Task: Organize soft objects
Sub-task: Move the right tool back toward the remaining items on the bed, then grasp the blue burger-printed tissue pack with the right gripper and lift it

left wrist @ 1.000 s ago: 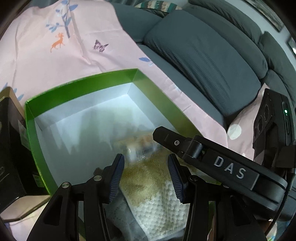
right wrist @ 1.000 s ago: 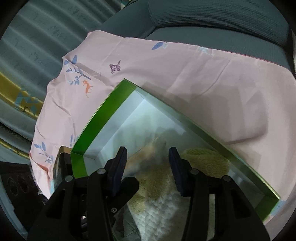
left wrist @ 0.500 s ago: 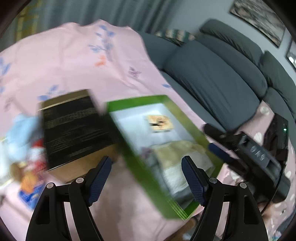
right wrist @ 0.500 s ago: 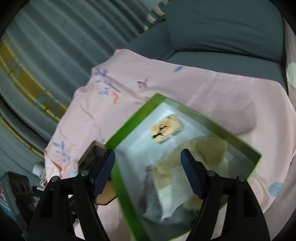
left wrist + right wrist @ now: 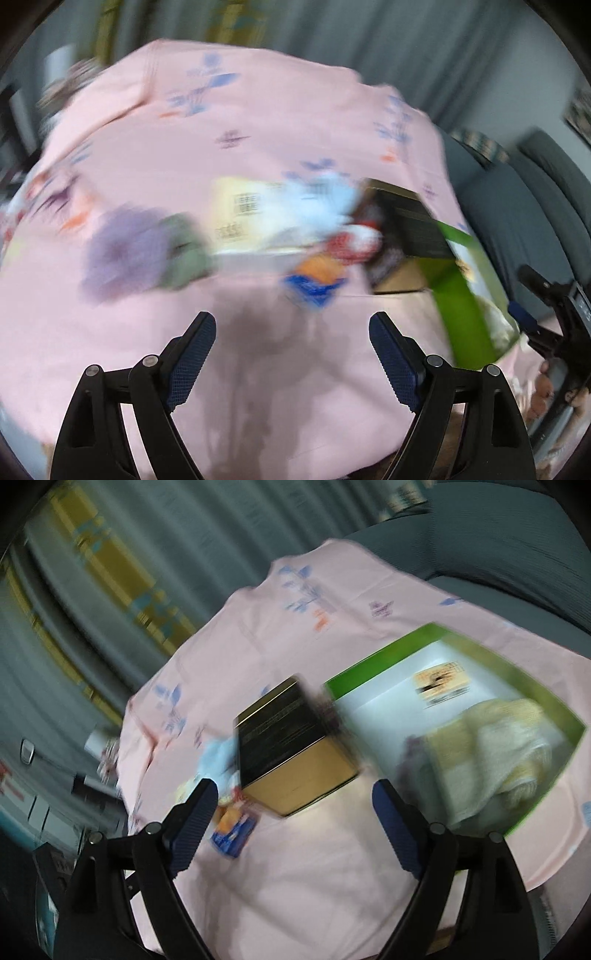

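Note:
Both views are motion-blurred. A green box point(image 5: 373, 672) on the pink cloth holds a folded cream and yellow towel point(image 5: 495, 749); it also shows at the right of the left wrist view point(image 5: 461, 295). Loose soft things lie on the cloth: a purple item point(image 5: 122, 254), a green item point(image 5: 184, 254) and a light blue one point(image 5: 317, 203). My left gripper point(image 5: 291, 343) is open and empty above bare cloth. My right gripper point(image 5: 291, 816) is open and empty, left of the green box.
A black and gold box point(image 5: 288, 746) stands left of the green box. A small blue and orange packet point(image 5: 232, 827) and a red and white item point(image 5: 351, 240) lie near it. A yellowish carton point(image 5: 240, 214) lies behind. A grey sofa point(image 5: 498, 535) is behind the table.
Both grippers opened, let go of the towel in the green box, pulled back and swung left. The left view now faces the loose items.

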